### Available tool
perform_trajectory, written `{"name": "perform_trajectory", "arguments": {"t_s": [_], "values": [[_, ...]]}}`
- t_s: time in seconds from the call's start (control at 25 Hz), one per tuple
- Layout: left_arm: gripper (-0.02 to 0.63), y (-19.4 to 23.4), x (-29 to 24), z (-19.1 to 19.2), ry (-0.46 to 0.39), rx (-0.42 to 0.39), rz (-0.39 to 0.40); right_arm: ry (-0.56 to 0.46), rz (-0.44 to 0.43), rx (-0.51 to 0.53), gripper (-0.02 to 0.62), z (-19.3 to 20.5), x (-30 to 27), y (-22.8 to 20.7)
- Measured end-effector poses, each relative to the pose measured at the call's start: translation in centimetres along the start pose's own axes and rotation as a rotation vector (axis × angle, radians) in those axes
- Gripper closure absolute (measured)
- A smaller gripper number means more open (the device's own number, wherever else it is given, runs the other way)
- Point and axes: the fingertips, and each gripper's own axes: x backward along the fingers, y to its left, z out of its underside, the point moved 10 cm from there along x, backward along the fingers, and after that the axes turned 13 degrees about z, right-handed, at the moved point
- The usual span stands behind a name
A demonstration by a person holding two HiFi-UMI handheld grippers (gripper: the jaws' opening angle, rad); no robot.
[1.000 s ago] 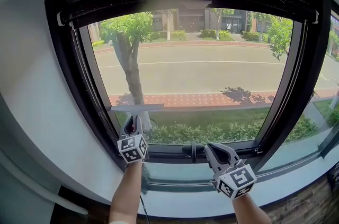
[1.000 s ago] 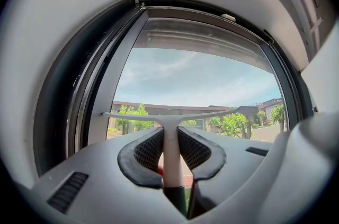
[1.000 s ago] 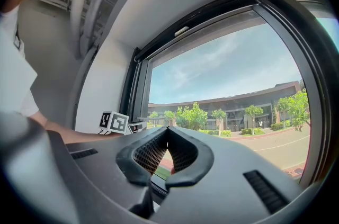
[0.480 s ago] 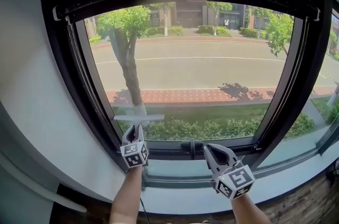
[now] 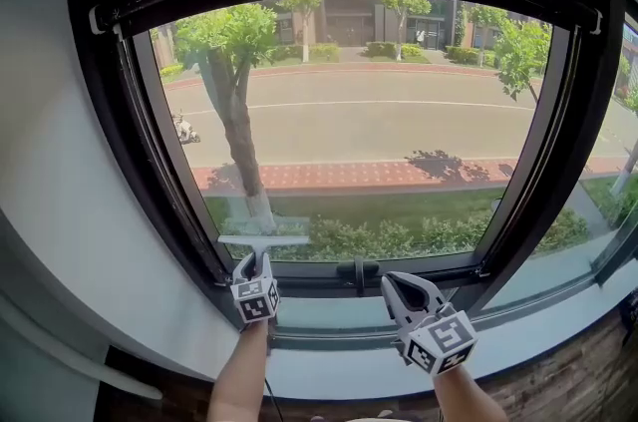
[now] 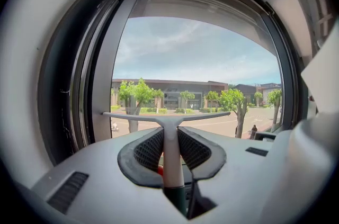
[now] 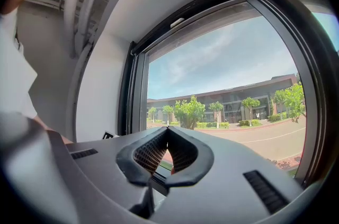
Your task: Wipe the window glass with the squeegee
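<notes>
Far left: a white wall (image 5: 60,161) ran up beside the black window frame (image 5: 115,131).
Glass: the pane (image 5: 379,131) filled the middle of the head view, with a tree (image 5: 234,111), a road and hedges outside.
Squeegee: it (image 5: 263,240) sat low in the pane's left corner, just above the bottom rail of the frame.
Squeegee axis: the blade lay level, side to side across the glass, and the handle ran straight down from its middle.
Blade contact: it looked close against the pane, but no view showed for sure that it touched.
Left gripper: it (image 5: 259,262) pointed up at the window from below, its two jaws closed tight on the squeegee handle (image 6: 168,120).
Blade from the fingers: it stood just beyond the fingertips, crossing them like the top of a T.
Window handle: a dark handle (image 5: 357,268) sat on the bottom rail, between the two grippers.
Right gripper: it (image 5: 396,284) hung just right of that handle, in front of the bottom rail, well apart from the squeegee.
Right jaws: the tips met and nothing was held between them (image 7: 167,133).
Nearer hand: the left one had the tool; the right played no part.
Sill: a pale ledge (image 5: 339,375) ran under both arms.
Next move, as a judgement: with the blade at the bottom, most of the glass lay above and to the right, so a fresh pass would call for lifting the left gripper high while holding the blade level.
</notes>
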Motion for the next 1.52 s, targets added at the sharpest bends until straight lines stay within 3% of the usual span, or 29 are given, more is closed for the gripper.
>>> {"name": "perform_trajectory", "arguments": {"t_s": [0.24, 1.04, 1.2, 1.36, 1.52], "values": [[0.514, 0.2, -0.5, 3.3, 0.106, -0.009, 0.004, 0.018, 0.007, -0.001, 0.584, 0.6, 0.0, 0.0], [0.514, 0.8, -1.4, 7.2, 0.241, 0.028, 0.013, 0.062, 0.013, 0.008, 0.584, 1.9, -0.1, 0.8], [0.515, 0.6, -0.7, 7.0, 0.21, 0.051, 0.009, 0.068, 0.039, 0.008, 0.584, 2.0, 0.4, 0.3], [0.515, -0.3, 1.8, 5.5, 0.101, 0.089, 0.017, 0.077, 0.098, 0.004, 0.584, 2.5, 1.3, -0.9], [0.515, -2.0, 4.8, 2.9, -0.008, 0.047, 0.05, 0.082, 0.175, -0.015, 0.584, 3.2, 2.5, -2.2]]}}
